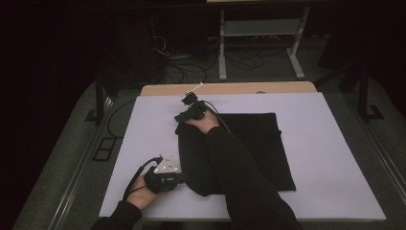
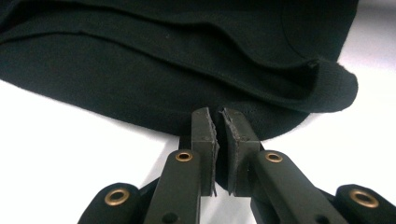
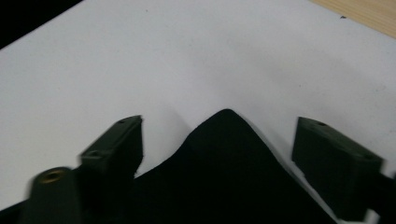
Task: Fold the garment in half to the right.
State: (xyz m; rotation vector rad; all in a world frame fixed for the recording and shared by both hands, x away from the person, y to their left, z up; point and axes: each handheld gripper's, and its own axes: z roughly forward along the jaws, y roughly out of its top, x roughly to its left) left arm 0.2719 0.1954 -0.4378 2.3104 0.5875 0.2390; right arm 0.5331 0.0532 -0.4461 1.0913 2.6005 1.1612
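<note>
Pinching the black cloth's (image 2: 187, 60) near edge, the left gripper (image 2: 218, 122) is clamping — right gripper (image 3: 219, 140) is straddling a far corner, jaws spread.

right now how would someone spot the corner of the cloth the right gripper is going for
Start at the white board covering the table, then the black cloth lying on it. Its far left corner rises to a rounded peak between the right gripper's open jaws, unlike the near edge pinched by the left gripper.
</note>
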